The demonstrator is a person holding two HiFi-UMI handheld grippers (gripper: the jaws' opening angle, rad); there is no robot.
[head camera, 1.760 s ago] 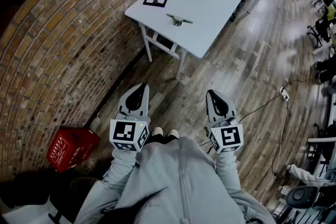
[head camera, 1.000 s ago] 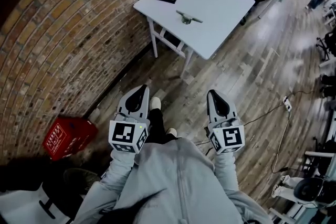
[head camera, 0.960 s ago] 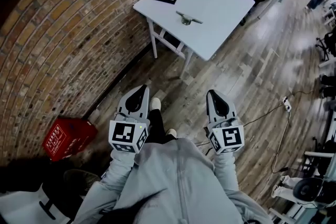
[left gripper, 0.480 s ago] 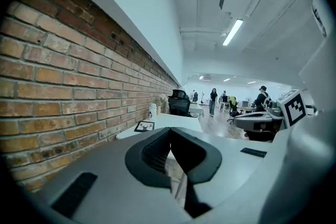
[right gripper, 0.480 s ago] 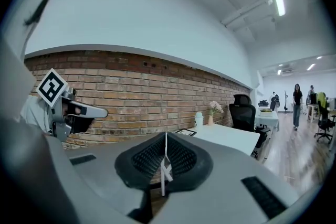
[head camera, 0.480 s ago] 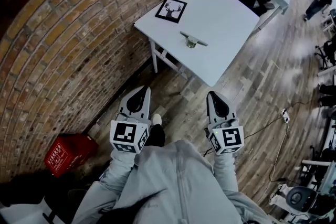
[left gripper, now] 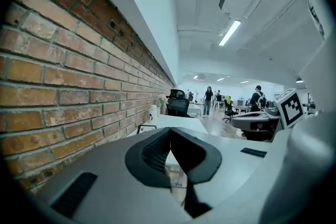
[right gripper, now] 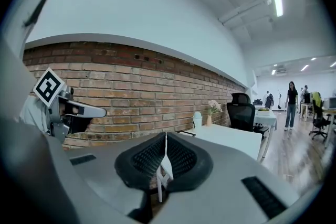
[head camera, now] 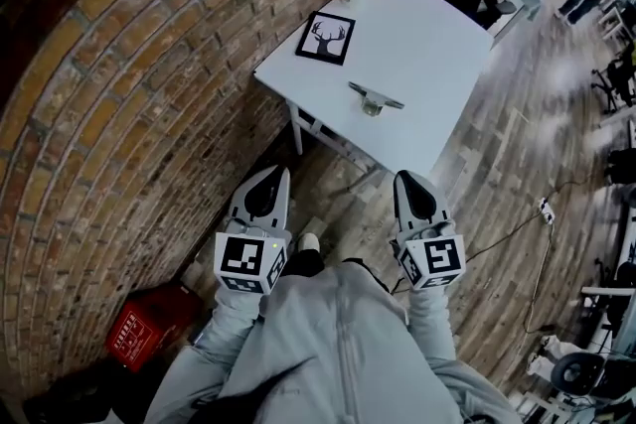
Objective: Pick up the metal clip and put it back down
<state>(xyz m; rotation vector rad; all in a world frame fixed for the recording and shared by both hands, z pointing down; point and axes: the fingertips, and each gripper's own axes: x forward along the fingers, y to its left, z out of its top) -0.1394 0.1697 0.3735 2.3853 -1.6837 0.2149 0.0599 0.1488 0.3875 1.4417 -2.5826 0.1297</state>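
Seen from my head, the metal clip (head camera: 375, 98) lies on the white desk (head camera: 442, 35), near the middle of the edge facing me. It is well apart from my left tongs (head camera: 269, 179) and right tongs (head camera: 410, 182). Both have their jaws together on nothing. My tongs' own views catch the desk top, but I cannot find the clip there.
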